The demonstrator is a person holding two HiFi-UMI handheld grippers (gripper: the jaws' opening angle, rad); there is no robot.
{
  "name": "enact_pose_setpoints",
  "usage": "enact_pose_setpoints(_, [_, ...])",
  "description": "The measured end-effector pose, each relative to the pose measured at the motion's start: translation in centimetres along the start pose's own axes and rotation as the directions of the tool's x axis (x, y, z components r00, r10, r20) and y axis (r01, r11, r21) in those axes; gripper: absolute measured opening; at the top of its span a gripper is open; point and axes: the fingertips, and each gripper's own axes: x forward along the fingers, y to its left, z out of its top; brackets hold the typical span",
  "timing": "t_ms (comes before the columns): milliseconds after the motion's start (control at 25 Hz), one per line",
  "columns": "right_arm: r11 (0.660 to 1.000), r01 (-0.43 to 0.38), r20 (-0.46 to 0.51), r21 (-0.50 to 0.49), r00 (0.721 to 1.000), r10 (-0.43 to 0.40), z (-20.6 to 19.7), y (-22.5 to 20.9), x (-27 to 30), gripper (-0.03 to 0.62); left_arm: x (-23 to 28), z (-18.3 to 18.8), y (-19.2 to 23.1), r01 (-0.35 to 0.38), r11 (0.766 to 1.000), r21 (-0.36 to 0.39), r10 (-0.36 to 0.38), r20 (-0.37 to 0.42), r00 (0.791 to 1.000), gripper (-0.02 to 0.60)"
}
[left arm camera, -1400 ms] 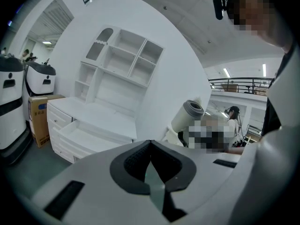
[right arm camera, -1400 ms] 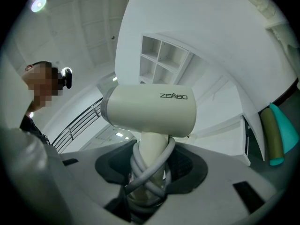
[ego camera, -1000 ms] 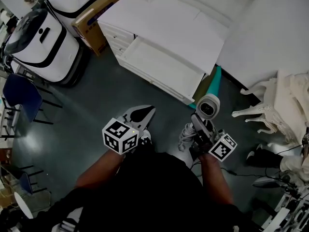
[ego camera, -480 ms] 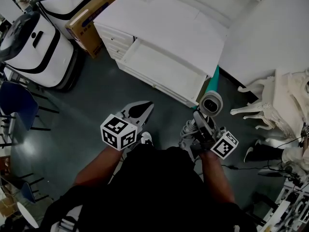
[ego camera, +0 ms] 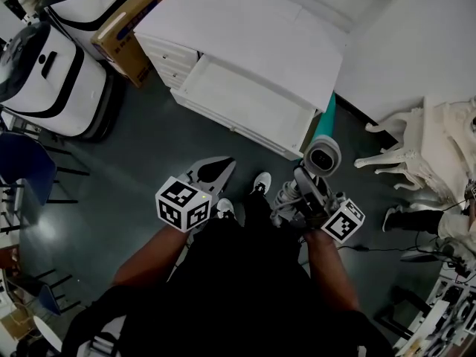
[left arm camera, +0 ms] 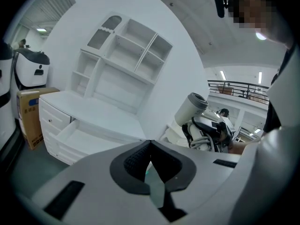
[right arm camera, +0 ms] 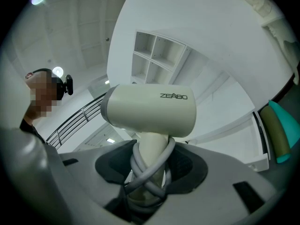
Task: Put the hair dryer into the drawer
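Right gripper view shows the hair dryer (right arm camera: 150,109) upright, its cord-wrapped handle pinched between the jaws of the right gripper (right arm camera: 147,170), short of the open drawer (ego camera: 238,99). Best to carry it past the drawer's front edge, then lower it gently (the cord loops could snag). The left gripper (left arm camera: 150,146) is empty, jaws pressed together. Below lies a dark floor (ego camera: 134,162); a white dresser (ego camera: 253,36) and a cardboard box (ego camera: 134,21) stand ahead.

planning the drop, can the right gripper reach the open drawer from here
Probably yes: the drawer stands open, only bare floor lies between it and the right gripper holding the hair dryer.
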Motion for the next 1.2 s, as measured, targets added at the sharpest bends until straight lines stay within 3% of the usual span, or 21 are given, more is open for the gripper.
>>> enact_pose_setpoints(600, [0.999,-0.035,-0.045,0.006,0.998,0.035,3.8,-4.8,4.6,0.21,4.8,4.2,2.5,-0.044,0.999,0.0,0.044,0.018,0.999,0.005])
enact_pose_setpoints(960, [0.999,-0.039,-0.045,-0.019,0.998,0.038,8.4,-7.9,7.0,0.21,9.1,7.6,4.9,-0.038,0.996,-0.075,0.042,0.048,0.998,0.005])
enact_pose_setpoints(1200, [0.999,-0.026,-0.055,-0.021,0.998,0.025,10.8,-10.6,7.8,0.21,12.0,9.0,5.9,-0.057,0.997,-0.052,0.059,0.037,0.998,0.005])
